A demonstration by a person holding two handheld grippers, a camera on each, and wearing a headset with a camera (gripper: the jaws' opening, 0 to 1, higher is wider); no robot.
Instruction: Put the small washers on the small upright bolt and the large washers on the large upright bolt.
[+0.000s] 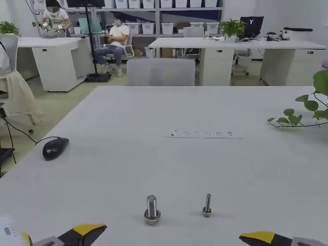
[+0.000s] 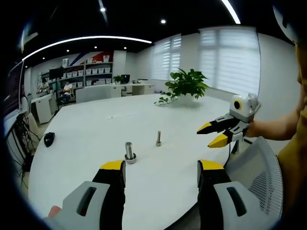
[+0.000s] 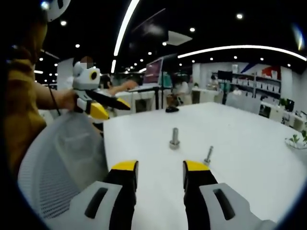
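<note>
You held both grippers low at the near edge of the table [image 1: 128,113], and neither carried anything. The left gripper [image 2: 160,178] had its jaws spread wide apart. The right gripper [image 3: 160,173] had a narrower but clear gap between its jaws.

The large upright bolt [image 1: 151,208] stood at lower centre of the head view. The small upright bolt [image 1: 207,204] stood just to its right, apart from it. In both gripper views the two bolts lay straight ahead of the jaws, in the middle of the picture.

Each bolt had a wider collar at its foot, more marked on the large one. I cannot tell whether that was the bolt's own head or washers already threaded on. So the task looked to be either finished or not yet begun, and your empty grippers fit both. If washers were left to place, each would have needed picking up and lowering over the matching shank.

The table was broad, white and matt. A recessed power strip [image 1: 202,134] sat at mid-frame and a black mouse [image 1: 55,147] at the left. Trailing plant leaves [image 1: 307,110] came in at the right edge. Beyond it, across the top of the frame, were a grey chair back [image 1: 160,72], white desks [image 1: 230,43], shelves of storage bins [image 1: 169,5] and a seated person [image 1: 117,38].
</note>
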